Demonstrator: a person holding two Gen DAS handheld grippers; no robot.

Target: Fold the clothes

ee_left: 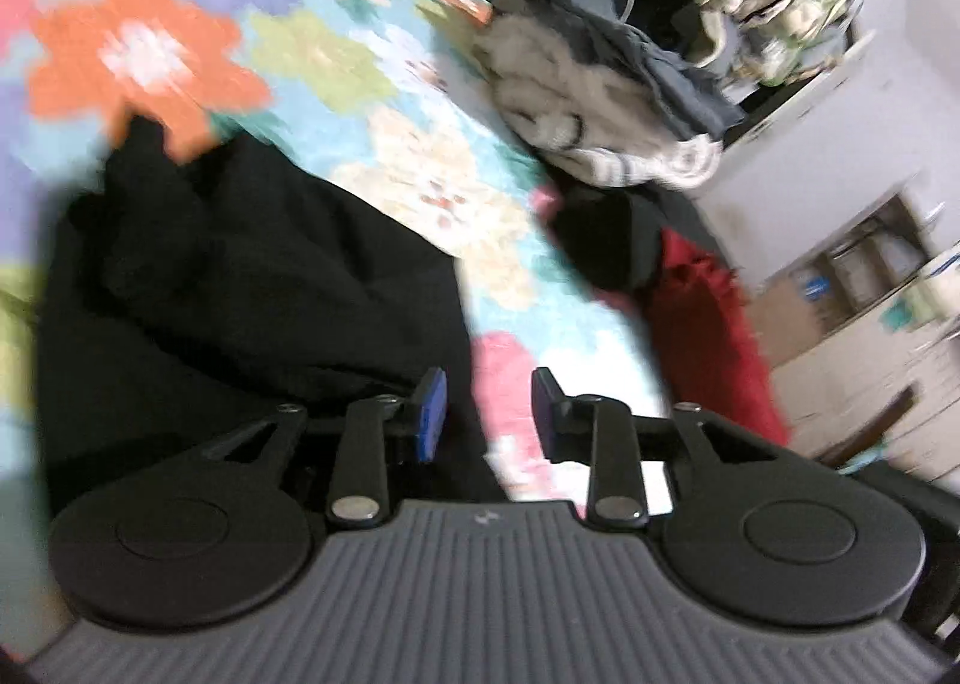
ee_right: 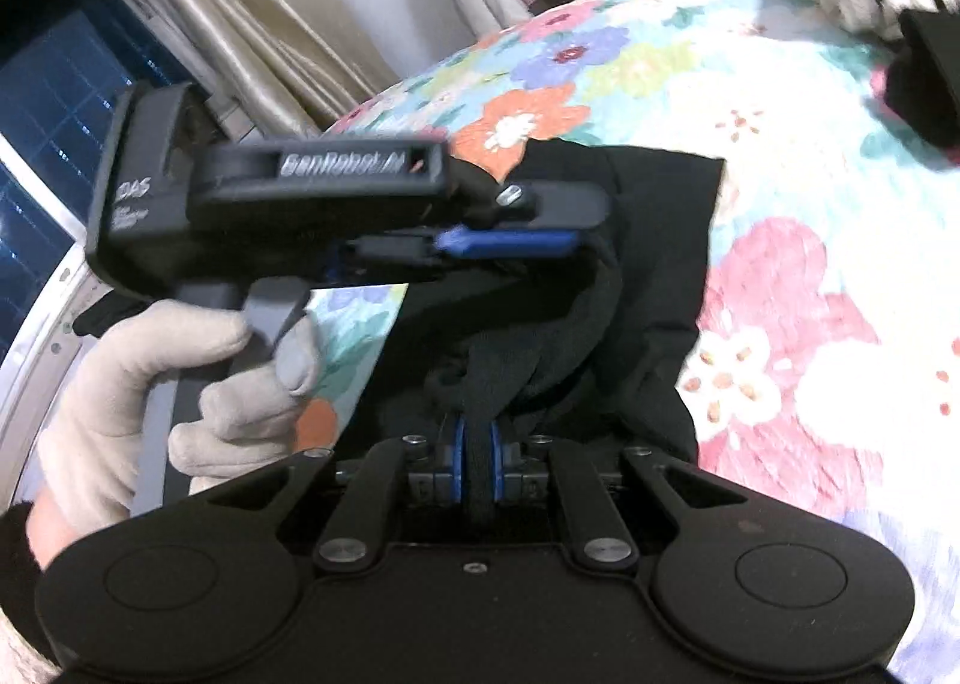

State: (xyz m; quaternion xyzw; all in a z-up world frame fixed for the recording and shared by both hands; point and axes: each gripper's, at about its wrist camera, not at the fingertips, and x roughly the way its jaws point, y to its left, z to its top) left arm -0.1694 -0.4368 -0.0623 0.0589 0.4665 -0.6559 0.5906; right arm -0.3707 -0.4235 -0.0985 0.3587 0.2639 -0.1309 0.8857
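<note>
On left gripper [ee_right: 510,240] body: "GenRobot.AI"; right gripper [ee_right: 478,450] pinches black garment [ee_right: 648,276].

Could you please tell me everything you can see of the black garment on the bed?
The black garment is a soft, matte knit-looking fabric, crumpled rather than folded, lying on the floral bedspread. One squared edge lies flat on the bedspread. The right claw is shut on a bunched fold of it. The left claw, open, hovers at its edge without gripping; in the left wrist view the garment forms a rumpled heap. Its type cannot be told.
</note>
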